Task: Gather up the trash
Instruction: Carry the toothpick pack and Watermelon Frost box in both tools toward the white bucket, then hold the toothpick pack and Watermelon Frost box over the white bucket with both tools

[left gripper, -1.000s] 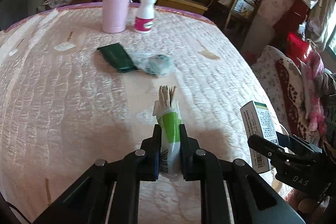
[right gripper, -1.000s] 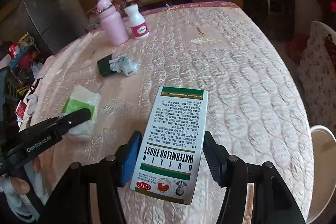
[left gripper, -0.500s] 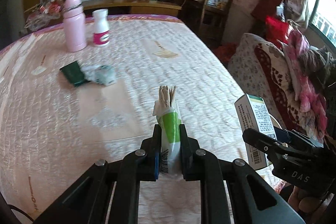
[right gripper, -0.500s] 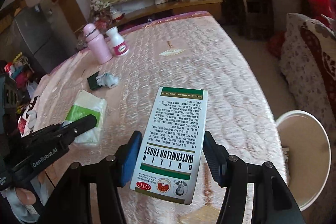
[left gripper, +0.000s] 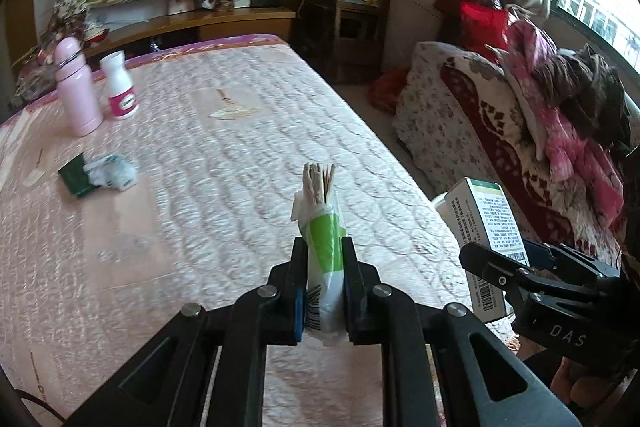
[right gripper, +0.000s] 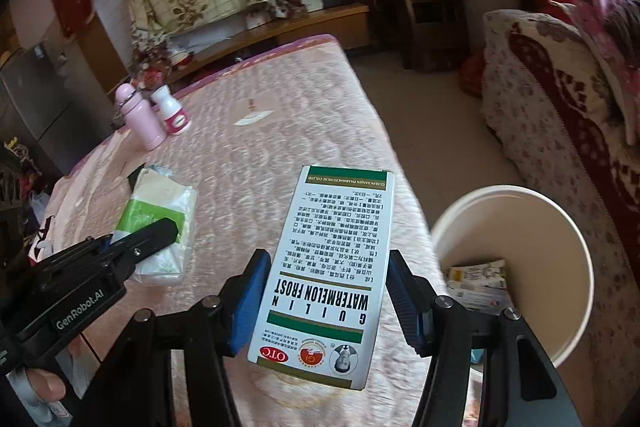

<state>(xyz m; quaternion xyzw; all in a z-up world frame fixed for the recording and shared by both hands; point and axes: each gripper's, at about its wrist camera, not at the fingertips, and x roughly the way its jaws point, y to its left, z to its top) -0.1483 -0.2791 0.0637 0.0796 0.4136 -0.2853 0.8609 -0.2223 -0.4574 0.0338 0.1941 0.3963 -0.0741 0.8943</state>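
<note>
Tissue pack: the left gripper [left gripper: 324, 283] pinches a soft white-and-green tissue pack [left gripper: 325, 259] upright, brown paper edges fanning from its top, above the pink quilted bed [left gripper: 240, 163].
Box: the right gripper [right gripper: 330, 301] clamps a white medicine box [right gripper: 336, 267] with green bands and upside-down print, just beside the bed's edge.
Right view only: a white bin [right gripper: 560, 227] stands on the floor beside the bed, crumpled packaging lying inside.
Left view only: a dark green packet [left gripper: 76, 179] touches a crumpled wrapper [left gripper: 114, 175].
Surroundings: a pink flask [left gripper: 76, 87] and a white bottle [left gripper: 119, 91] stand together far up the bed; a patterned sofa [right gripper: 552, 99] sits beyond the bin.
</note>
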